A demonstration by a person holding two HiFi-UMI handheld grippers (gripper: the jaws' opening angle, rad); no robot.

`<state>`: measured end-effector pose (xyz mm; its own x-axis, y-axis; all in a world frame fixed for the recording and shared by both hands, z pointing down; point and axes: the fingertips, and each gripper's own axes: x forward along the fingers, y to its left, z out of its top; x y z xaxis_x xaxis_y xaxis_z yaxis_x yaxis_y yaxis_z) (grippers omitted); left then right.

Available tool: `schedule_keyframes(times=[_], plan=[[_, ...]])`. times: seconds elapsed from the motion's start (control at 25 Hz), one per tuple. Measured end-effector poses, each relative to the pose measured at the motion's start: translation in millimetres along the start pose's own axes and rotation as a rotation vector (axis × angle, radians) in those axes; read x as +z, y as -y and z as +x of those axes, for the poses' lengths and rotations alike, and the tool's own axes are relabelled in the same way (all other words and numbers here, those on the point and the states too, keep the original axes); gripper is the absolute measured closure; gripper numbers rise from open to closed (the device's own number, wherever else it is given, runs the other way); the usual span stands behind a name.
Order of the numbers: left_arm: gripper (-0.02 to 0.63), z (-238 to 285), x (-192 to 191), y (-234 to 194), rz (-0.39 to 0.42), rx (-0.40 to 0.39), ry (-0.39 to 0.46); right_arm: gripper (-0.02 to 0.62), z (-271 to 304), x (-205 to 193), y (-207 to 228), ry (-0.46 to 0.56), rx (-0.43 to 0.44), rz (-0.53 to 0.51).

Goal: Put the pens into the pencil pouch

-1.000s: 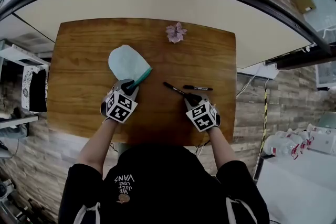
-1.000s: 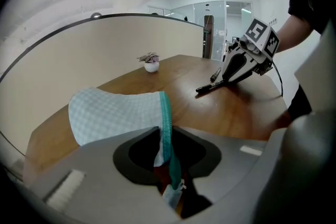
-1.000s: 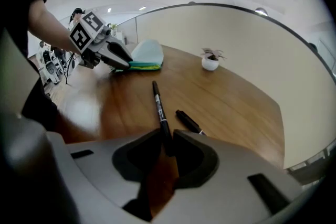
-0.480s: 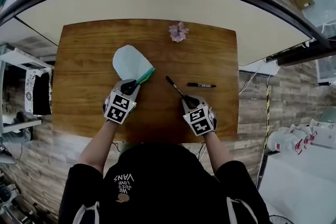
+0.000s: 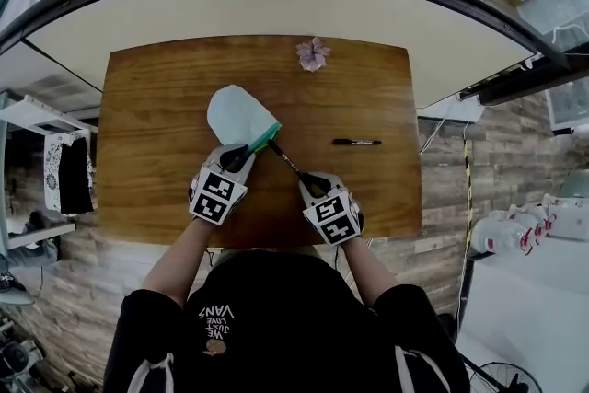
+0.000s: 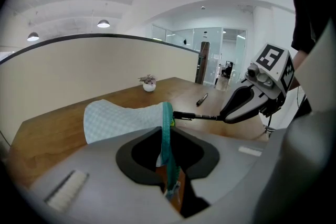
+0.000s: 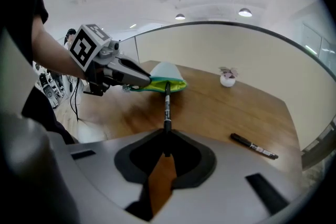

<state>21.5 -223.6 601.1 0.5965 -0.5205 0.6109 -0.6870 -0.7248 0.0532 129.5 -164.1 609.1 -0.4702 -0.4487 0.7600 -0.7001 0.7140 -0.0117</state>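
The counter [image 5: 156, 133] stands in front of a curved partition [image 5: 276, 0]. A small potted plant [image 5: 313, 54] sits at the counter's far edge, near the middle. The pouch [image 5: 237, 115] lies left of centre, its mouth turned towards the person and to the right. The left claw [image 5: 241, 154] is at the pouch's near end, with the mouth's rim between its jaws. The right claw [image 5: 306, 181] is to its right, nearer the person, with a pen [image 5: 286, 161] between its jaws. That pen slants away to the left and its tip reaches the pouch's mouth. A second pen [image 5: 357, 142] lies flat on the counter, well right of the pouch.
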Motion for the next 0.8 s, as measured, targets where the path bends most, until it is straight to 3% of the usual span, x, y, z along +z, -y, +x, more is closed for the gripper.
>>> schedule_keyframes(times=[0.36, 0.64, 0.8], plan=[[0.551, -15.1, -2.3, 27.8, 0.021, -0.104, 0.032, 0.541, 1.8, 24.2, -17.6, -0.002, 0.005, 0.117], [0.551, -24.6, 2.1, 38.4, 0.003, -0.161, 0.073, 0.541, 4.4, 55.8, -17.7, 0.037, 0.098, 0.364], [0.552, -33.3, 19.1, 41.2, -0.098, -0.199, 0.153, 0.541, 8.8, 86.9, -12.5, 0.109, 0.160, 0.511]])
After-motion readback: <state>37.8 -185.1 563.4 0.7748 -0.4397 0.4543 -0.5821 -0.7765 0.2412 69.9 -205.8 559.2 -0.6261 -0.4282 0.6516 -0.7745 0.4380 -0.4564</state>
